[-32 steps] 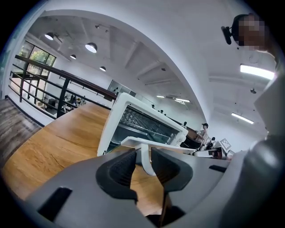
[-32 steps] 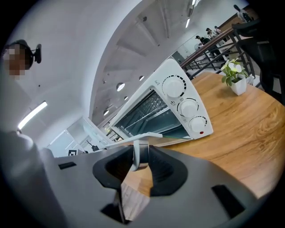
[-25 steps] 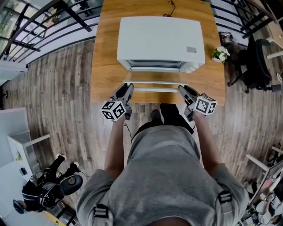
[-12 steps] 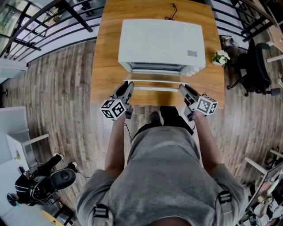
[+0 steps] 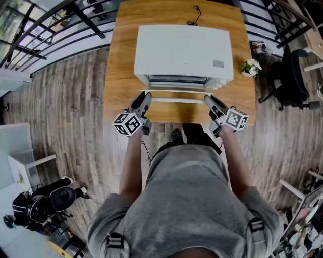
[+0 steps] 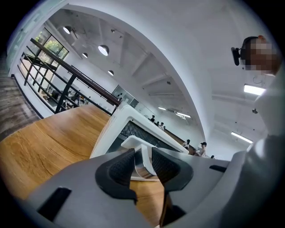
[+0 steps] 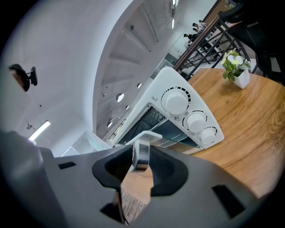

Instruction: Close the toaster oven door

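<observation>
A white toaster oven (image 5: 184,48) stands on the wooden table (image 5: 118,75), its drop-down door (image 5: 176,92) partly raised. My left gripper (image 5: 146,98) grips the left end of the white door handle (image 5: 177,101), and my right gripper (image 5: 208,100) grips its right end. In the left gripper view the handle (image 6: 135,142) sits between the dark pads of the left gripper (image 6: 143,162). The right gripper view shows the handle (image 7: 141,153) clamped in the right gripper (image 7: 141,164), with the oven's knobs (image 7: 176,101) beyond. Both pairs of jaws have just been opening a little, with the handle still between them.
A small potted plant (image 5: 251,64) stands at the table's right edge, beside a black office chair (image 5: 295,75). A power cord (image 5: 194,12) leaves the oven's back. Black railings (image 5: 45,30) run at the left. I stand at the table's front edge.
Both grippers have moved a little toward the oven and upward with the handle, and the door has swung up closer to the oven's front.
</observation>
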A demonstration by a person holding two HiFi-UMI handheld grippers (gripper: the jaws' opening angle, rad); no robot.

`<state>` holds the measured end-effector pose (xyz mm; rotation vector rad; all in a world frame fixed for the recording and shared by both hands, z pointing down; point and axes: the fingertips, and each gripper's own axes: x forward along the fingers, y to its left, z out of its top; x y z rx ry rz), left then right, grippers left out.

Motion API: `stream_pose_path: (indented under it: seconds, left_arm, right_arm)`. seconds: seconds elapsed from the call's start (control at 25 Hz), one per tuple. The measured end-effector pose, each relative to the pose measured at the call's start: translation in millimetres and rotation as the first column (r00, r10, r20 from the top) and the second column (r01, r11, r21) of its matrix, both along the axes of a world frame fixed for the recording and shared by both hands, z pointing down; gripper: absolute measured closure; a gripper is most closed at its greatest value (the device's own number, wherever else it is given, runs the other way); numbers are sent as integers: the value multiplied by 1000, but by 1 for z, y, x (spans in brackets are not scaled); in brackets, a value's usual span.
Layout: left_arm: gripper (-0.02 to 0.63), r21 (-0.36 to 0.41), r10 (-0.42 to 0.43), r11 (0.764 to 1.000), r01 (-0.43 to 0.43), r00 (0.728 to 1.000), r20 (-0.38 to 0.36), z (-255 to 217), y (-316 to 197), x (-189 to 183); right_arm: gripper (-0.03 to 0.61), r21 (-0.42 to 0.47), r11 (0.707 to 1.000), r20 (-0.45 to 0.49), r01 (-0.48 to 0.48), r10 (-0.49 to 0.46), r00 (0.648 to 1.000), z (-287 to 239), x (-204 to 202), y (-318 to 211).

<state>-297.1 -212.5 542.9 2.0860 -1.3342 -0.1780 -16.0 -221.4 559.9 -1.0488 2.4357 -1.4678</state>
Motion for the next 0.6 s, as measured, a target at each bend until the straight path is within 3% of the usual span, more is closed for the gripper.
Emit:
stream_pose_path:
  seconds: [0.16, 0.32, 0.6]
  left_arm:
    - [477, 12, -5, 1000, 5, 1000, -18, -6, -6, 1]
    - [476, 20, -11, 1000, 12, 999, -32, -10, -9, 1]
    - [472, 30, -22, 999, 23, 999, -47, -15, -21, 0]
  right_arm:
    - [451, 79, 996, 81, 44, -50, 995, -22, -10, -9]
    - [448, 13, 1000, 66, -12, 11, 998, -11, 2, -11]
    - [442, 104, 994, 127, 30, -44, 991, -31, -8, -26]
